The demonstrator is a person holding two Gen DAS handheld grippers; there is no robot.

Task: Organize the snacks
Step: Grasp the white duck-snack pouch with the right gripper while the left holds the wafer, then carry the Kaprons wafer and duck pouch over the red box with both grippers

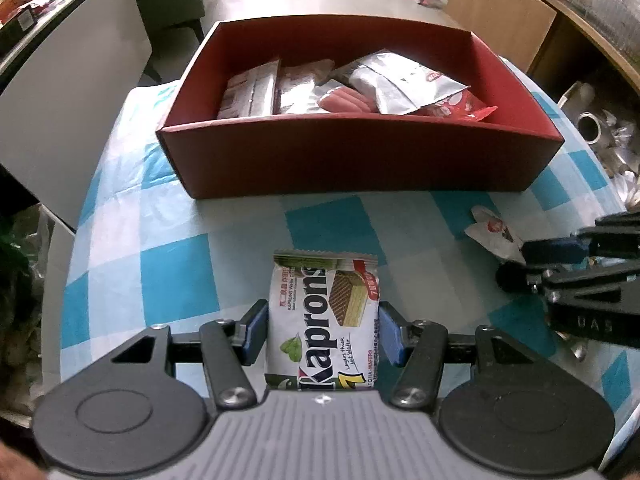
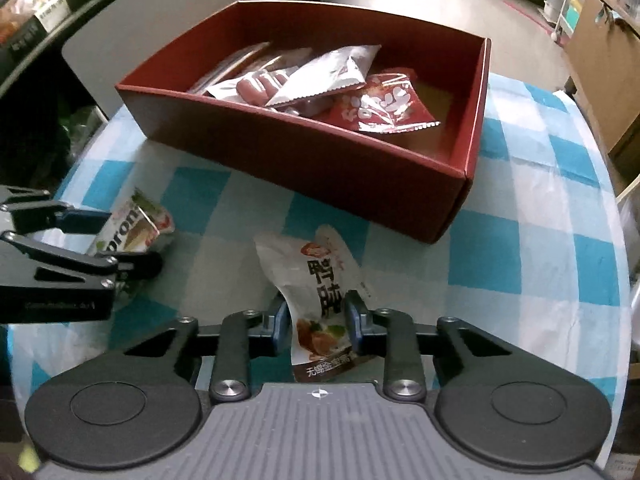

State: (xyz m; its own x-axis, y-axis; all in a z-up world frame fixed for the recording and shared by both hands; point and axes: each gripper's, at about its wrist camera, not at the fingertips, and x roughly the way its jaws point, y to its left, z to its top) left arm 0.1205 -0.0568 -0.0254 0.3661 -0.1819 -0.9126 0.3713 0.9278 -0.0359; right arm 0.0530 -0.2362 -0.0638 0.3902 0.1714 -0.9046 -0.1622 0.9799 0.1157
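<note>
The tabletop (image 1: 180,240) wears a blue-and-white checked cloth; toward its far side sits a dark red box (image 1: 360,160), open at the top, already holding several snacks — silvery packets (image 1: 404,80), a pack of pink sausages (image 1: 344,102) and a red-and-white sachet (image 2: 384,106) lying against one another, with bare floor left at the box's right end in the right wrist view; in front of the box, on the cloth, lies the Kaprons wafer pack (image 1: 324,320), white and green, and the left gripper (image 1: 323,332) has its blue fingers (image 1: 254,332) pressed against both long sides of it, holding it at a middling width; just beside it to the right is a white pouch with large black characters (image 2: 320,300), its upper end curled up off the cloth; the right gripper (image 2: 316,320) pinches this pouch narrowly, the film buckled between the fingers (image 2: 354,316).
</note>
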